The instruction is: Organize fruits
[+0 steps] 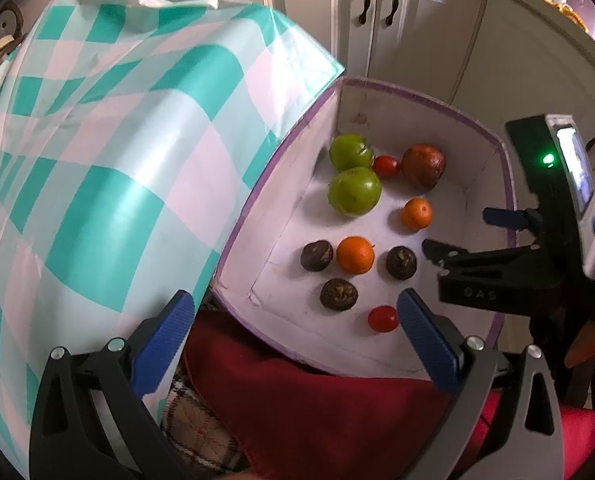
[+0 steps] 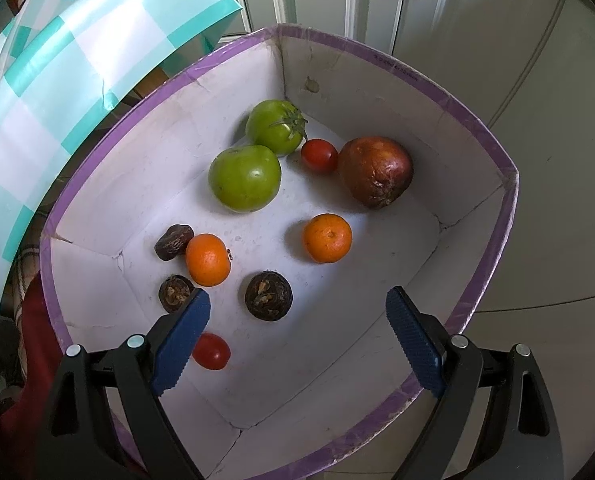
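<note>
The fruits lie loose on the floor of a white cardboard box with a purple-taped rim. Toward the far corner of the box sit two green tomatoes, touching each other: the farther one shows its stem and calyx, the nearer one is smooth and glossy. Just beside them lies a small red cherry tomato, and next to it a large, wrinkled, brown-red fruit. Mid-floor lie two oranges, well apart. Three dark brown, shrivelled round fruits surround the left orange; one touches it. A second cherry tomato rests near the near wall. The right gripper hovers over the near edge of the box, jaws spread wide and holding nothing. The left gripper hangs at the box's near-left corner, jaws likewise spread and empty. A teal-and-white checked cloth drapes beside the box's left wall.
</note>
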A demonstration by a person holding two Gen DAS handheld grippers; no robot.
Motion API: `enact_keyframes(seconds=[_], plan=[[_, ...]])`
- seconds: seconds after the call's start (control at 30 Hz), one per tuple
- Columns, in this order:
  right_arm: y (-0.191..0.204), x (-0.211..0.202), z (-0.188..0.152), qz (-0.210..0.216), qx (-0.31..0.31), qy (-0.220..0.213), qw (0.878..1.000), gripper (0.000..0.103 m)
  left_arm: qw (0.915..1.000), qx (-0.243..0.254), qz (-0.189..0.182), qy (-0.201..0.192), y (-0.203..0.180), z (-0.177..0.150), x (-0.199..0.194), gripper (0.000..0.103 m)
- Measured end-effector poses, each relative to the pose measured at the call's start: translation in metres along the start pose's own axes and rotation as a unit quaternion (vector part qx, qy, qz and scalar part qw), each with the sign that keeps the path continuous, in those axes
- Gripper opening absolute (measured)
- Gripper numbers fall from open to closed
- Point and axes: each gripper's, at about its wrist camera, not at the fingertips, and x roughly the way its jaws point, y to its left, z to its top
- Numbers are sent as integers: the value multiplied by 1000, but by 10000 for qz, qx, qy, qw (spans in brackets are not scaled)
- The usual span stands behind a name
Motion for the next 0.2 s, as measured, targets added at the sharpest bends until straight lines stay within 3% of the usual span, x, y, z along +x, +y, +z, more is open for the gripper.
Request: enact_keyframes(seconds=[0.2], plan=[[-1,-2,2,-48,-23,-18,10000,87,9998,155,94,-20,-4,-2,-3,102]])
